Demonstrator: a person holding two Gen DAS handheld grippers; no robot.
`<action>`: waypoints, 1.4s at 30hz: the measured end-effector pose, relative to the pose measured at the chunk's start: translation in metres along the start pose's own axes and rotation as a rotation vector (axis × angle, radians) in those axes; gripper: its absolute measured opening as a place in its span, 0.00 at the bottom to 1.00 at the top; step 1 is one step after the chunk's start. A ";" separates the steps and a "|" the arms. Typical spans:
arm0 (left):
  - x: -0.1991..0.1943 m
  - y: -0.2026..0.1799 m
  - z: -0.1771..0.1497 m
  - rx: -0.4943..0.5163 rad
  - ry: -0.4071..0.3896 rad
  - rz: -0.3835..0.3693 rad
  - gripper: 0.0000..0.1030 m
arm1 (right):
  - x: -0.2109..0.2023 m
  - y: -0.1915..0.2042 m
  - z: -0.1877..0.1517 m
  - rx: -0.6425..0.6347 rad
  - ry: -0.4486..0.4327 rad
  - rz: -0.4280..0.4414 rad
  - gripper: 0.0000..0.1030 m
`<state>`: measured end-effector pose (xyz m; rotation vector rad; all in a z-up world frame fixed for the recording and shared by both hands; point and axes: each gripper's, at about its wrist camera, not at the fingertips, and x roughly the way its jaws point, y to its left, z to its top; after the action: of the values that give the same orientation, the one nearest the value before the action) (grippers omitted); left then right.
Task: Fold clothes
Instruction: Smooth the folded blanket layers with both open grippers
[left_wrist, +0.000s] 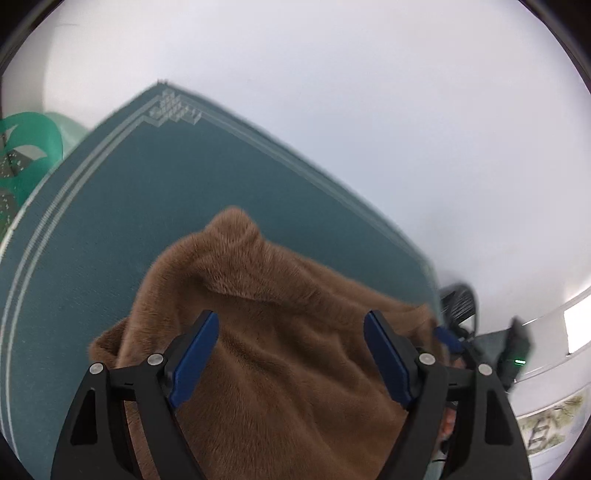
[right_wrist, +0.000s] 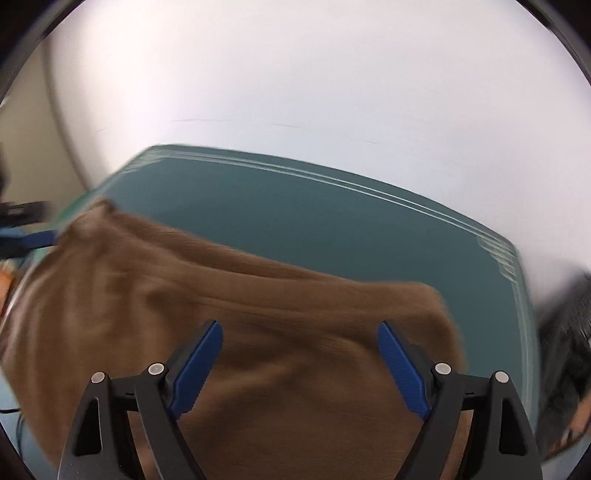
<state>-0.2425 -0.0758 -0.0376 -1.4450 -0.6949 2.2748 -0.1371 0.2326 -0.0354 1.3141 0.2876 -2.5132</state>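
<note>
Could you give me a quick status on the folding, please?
Left gripper and right gripper: jaws open, empty. Brown garment bunched on teal mat. Nothing in the way.

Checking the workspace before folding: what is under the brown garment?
The brown garment lies on a teal mat with pale border stripes. Whatever sits beneath its bunched folds is covered.

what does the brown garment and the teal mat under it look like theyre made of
Brown garment: looks like a soft, fuzzy fleece or plush knit; short raised fibres show along its edges and folds, and it is matte. Exact fibre can't be told.

Teal mat: seems a thin woven or rubbery sheet, flat and matte with a fine grain, pale border lines and a stepped corner pattern; which of the two the pictures leave open.
</note>
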 end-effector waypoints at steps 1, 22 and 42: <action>0.011 0.001 0.000 0.008 0.015 0.040 0.81 | 0.006 0.007 0.003 -0.014 0.010 0.025 0.85; -0.018 -0.047 -0.065 0.351 -0.132 0.311 0.81 | 0.000 0.010 -0.017 0.064 -0.021 -0.036 0.85; -0.016 -0.058 -0.159 0.579 -0.186 0.528 0.84 | -0.050 -0.012 -0.145 0.075 -0.075 0.007 0.88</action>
<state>-0.0895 -0.0030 -0.0494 -1.2278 0.3469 2.6965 -0.0036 0.2967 -0.0755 1.2418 0.1741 -2.5836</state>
